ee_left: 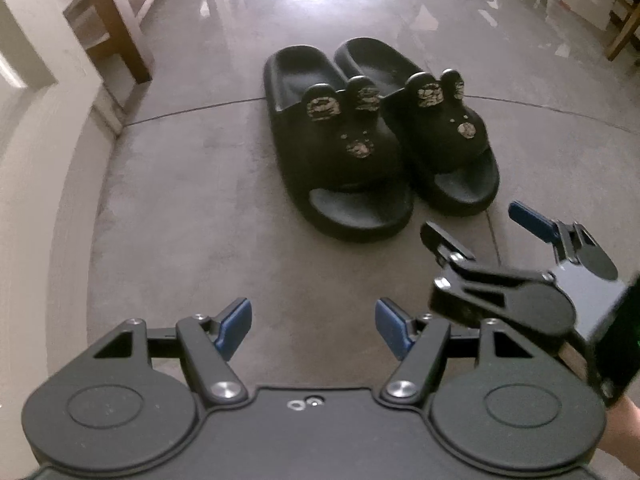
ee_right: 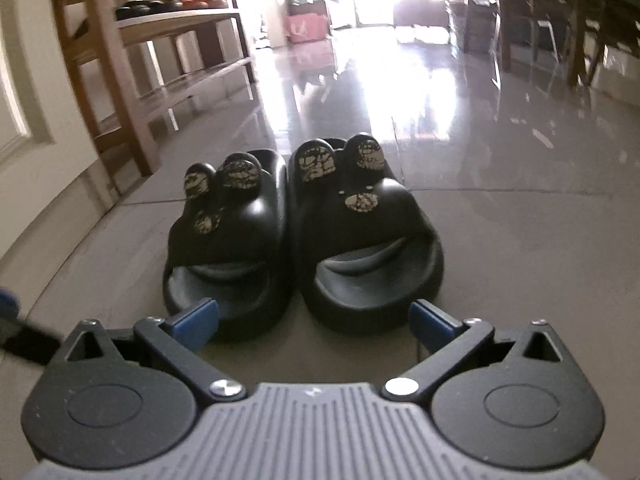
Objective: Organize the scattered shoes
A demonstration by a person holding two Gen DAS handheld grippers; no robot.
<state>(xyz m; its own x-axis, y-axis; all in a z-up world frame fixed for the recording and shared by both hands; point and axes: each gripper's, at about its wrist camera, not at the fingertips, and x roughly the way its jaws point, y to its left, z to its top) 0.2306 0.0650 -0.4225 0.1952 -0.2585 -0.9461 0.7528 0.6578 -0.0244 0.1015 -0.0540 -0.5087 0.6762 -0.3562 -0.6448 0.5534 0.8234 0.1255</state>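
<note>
Two black slide slippers with bear faces stand side by side on the grey floor, toes toward me. The left slipper (ee_left: 340,148) (ee_right: 228,236) touches the right slipper (ee_left: 444,136) (ee_right: 368,232). My left gripper (ee_left: 312,328) is open and empty, well short of the pair. My right gripper (ee_right: 314,322) is open and empty, low to the floor just in front of the toes; it also shows in the left wrist view (ee_left: 480,220) to the right of the pair.
A wooden shoe rack (ee_right: 160,40) with shoes on its shelves stands at the left by a pale wall (ee_left: 40,92). Wooden chair legs (ee_left: 624,20) (ee_right: 580,20) stand at the far right. Glossy grey floor tiles (ee_left: 200,220) lie around the slippers.
</note>
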